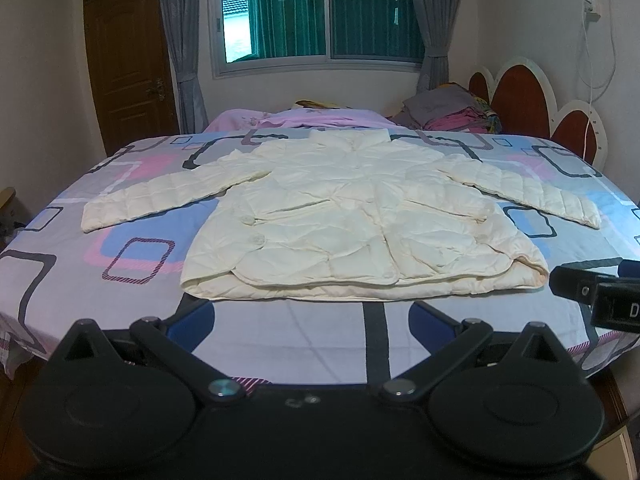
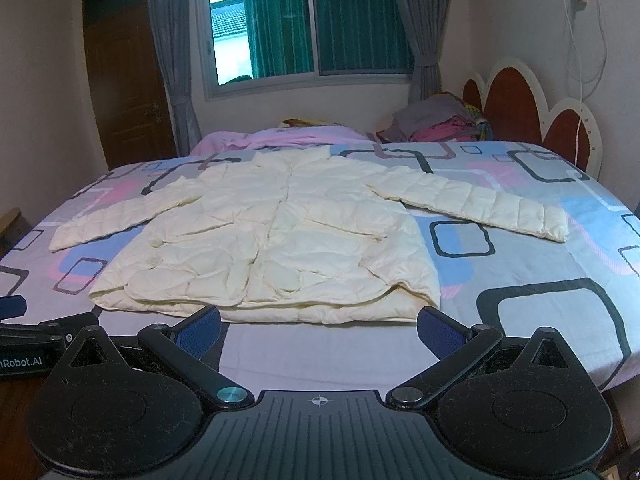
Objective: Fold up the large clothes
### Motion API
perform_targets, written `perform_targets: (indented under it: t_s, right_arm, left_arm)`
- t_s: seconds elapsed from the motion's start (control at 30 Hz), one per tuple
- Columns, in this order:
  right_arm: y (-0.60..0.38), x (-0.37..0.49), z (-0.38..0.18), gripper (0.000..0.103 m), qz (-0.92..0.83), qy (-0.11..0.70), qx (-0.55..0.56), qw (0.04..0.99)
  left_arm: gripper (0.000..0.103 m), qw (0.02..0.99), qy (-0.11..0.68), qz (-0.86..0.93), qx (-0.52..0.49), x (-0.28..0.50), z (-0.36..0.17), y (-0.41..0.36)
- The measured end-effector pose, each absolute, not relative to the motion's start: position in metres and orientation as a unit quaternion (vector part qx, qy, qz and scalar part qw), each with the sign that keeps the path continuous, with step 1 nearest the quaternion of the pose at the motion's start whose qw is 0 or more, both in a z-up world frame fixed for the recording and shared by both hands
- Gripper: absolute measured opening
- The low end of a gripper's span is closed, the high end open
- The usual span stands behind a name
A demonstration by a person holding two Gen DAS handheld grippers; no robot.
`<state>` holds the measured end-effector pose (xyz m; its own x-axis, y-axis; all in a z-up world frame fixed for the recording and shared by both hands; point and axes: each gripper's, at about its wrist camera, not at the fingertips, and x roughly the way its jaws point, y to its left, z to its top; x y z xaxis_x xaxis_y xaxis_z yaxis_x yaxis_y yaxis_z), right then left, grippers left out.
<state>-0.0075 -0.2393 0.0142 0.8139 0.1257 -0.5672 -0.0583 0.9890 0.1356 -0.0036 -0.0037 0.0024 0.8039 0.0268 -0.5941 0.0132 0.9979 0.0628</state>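
Note:
A cream quilted jacket [image 1: 352, 216] lies flat on the bed, front up, collar toward the window, both sleeves spread out to the sides. It also shows in the right wrist view [image 2: 276, 240]. My left gripper [image 1: 312, 316] is open and empty, held just short of the jacket's hem. My right gripper [image 2: 320, 328] is open and empty, also just short of the hem, its blue fingertips [image 2: 200, 330] near the bed's front edge. The right gripper's body shows at the right edge of the left wrist view [image 1: 596, 292].
The bed [image 1: 132, 248] has a sheet with square patterns. A pink quilt [image 1: 280, 118] and a pile of folded clothes [image 1: 448, 110] lie at the far end by the headboard [image 1: 520, 92]. A wooden door [image 1: 128, 64] stands at back left.

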Motion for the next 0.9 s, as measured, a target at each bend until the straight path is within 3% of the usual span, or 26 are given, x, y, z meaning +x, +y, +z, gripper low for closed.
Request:
perform_targets:
  t_s: [0.9]
  right_arm:
    - [-0.245,0.032,0.021,0.103,0.013,0.277,0.055,0.959]
  left_arm:
    - [0.103,0.957,0.289,-0.027,0.0,0.044,0.011,0.012]
